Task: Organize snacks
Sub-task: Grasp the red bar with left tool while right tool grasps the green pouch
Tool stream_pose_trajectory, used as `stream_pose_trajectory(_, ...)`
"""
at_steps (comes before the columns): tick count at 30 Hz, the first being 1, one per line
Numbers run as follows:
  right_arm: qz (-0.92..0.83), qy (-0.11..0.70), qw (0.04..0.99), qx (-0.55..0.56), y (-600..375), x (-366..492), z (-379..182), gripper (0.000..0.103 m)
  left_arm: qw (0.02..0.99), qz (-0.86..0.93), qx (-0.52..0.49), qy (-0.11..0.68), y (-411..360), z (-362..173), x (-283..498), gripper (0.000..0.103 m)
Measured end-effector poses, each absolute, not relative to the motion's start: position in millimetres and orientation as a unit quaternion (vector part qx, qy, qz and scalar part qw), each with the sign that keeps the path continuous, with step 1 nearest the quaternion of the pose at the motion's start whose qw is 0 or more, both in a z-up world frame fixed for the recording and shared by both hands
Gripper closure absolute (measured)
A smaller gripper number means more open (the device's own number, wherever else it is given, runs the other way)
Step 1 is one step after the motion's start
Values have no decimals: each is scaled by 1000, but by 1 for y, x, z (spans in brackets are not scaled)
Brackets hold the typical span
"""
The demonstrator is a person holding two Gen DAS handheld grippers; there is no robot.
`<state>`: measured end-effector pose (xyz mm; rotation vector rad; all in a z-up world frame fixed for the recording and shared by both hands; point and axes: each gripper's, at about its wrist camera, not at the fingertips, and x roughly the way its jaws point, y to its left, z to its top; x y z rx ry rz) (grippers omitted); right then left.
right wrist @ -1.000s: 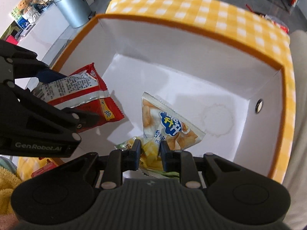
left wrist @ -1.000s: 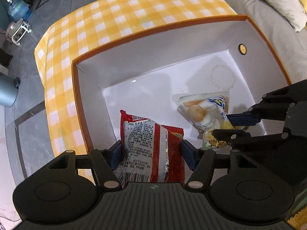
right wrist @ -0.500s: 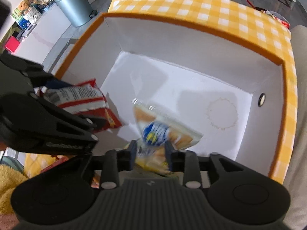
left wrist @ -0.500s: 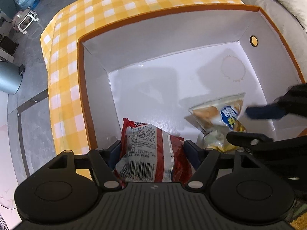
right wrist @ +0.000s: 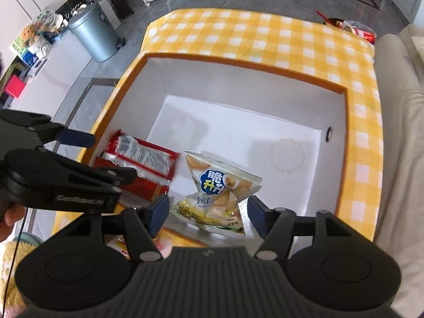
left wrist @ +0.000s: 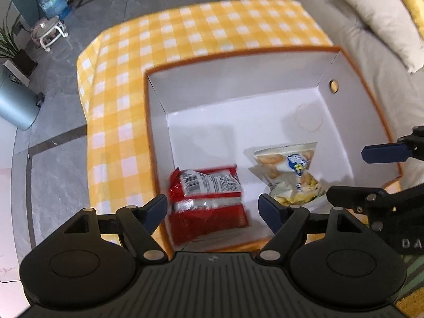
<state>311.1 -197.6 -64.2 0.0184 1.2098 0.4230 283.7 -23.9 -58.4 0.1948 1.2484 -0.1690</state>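
A white box with an orange rim (left wrist: 238,55) (right wrist: 238,65) stands on a yellow checked tablecloth. Inside it lie a red snack packet (left wrist: 209,201) (right wrist: 143,159) by the left wall and a pale chip bag with a blue logo (left wrist: 288,169) (right wrist: 217,193) over a yellow-green bag (right wrist: 212,217). My left gripper (left wrist: 213,210) hangs above the red packet, its jaws opening and clear of the packet. My right gripper (right wrist: 208,212) hovers over the chip bag, jaws opening, pads apart from the bag.
A grey sofa with cushions (left wrist: 371,26) runs along the right. A grey bin (right wrist: 92,34) and a water bottle (left wrist: 53,2) stand on the floor at the left. More snack packs (right wrist: 355,30) lie beyond the table's far end. The box's far half is bare.
Both grippers let go of their packets and rose. The red packet dropped flat against the left wall; the chip bag fell onto the box floor.
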Motion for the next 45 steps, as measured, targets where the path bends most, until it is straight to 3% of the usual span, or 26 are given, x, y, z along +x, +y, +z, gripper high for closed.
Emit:
stream_pose_trajectory(10,186,511,837,56,-215,263,-21,32,854,-95,73,507,-9,5,226,12)
stream_pose_trajectory(17,180,473,857,96,-226,203,-9,32,866,-128,87,475,-1,21,174,11)
stream_pose_trajectory(28,136,444,877,124,-235,118,-53,32,870,-128,83,469,16,-3,112,12)
stream_pose_trajectory(37,100,436,889,95,-231,89,-97,34,848,-135,36,511,29,-44,108,33)
stream_pose_trajectory(45,81,451,884,95,-237,100,-129,46,842,-131,47,521,20,-68,122,35)
